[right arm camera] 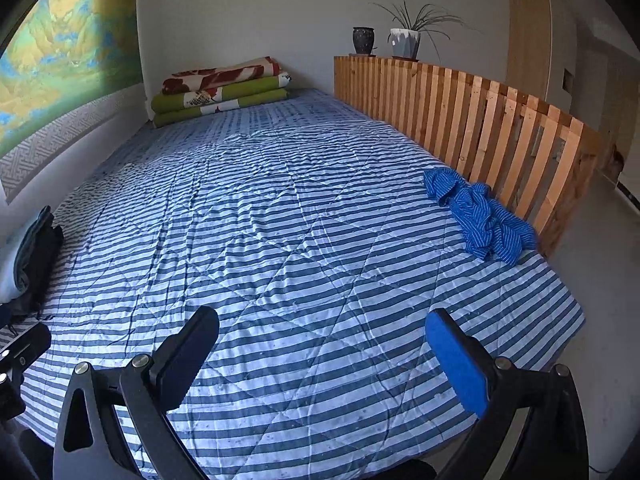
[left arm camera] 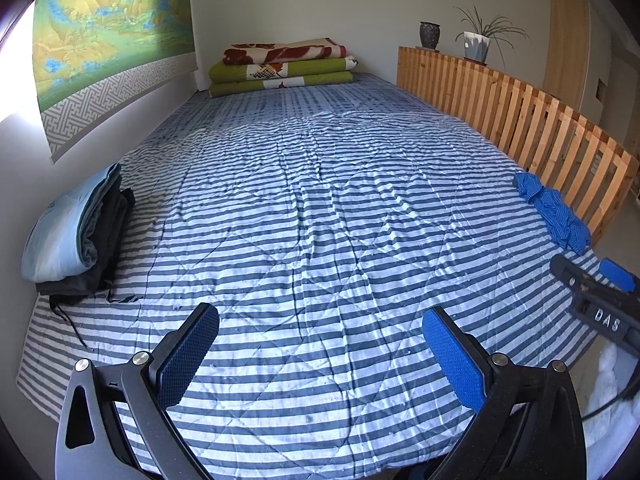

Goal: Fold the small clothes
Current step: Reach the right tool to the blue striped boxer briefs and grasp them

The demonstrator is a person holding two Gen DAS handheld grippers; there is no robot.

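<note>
Blue garment (right arm camera: 482,214): crumpled, bright blue with thin pale stripes, lying on the bed beside the wooden rail, at the rail's near end.
Long axis: runs alongside the rail, one end toward the far wall, the other toward the bed's near corner; too bunched to tell collar from hem.
Bed (right arm camera: 304,240): covered by a quilt in blue-grey and white stripes, wrinkled, with diagonal stitching.
Rail (right arm camera: 480,120): upright wooden slats along the bed's right edge; the garment's far side lies just beside it, contact cannot be told.
Folded stack (left arm camera: 76,236): pale blue piece on top of dark ones, on the side of the bed opposite the rail, against the wall, well apart from the garment.
Blankets (left arm camera: 284,66): folded green and red-patterned pile at the far end of the bed, left of the rail's far end.
Pots: a dark jar (left arm camera: 429,35) and a white planter (left arm camera: 477,45) with a grassy plant, on top of the rail's far end.
Left hand-held gripper (left arm camera: 320,354): jaws spread wide, nothing between them, over the quilt's near part.
Right hand-held gripper (right arm camera: 322,354): jaws spread wide, empty, over the quilt, garment ahead toward the rail.
Writing: "DAS" in pale letters on the right hand-held gripper's black body, seen in the left wrist view.
</note>
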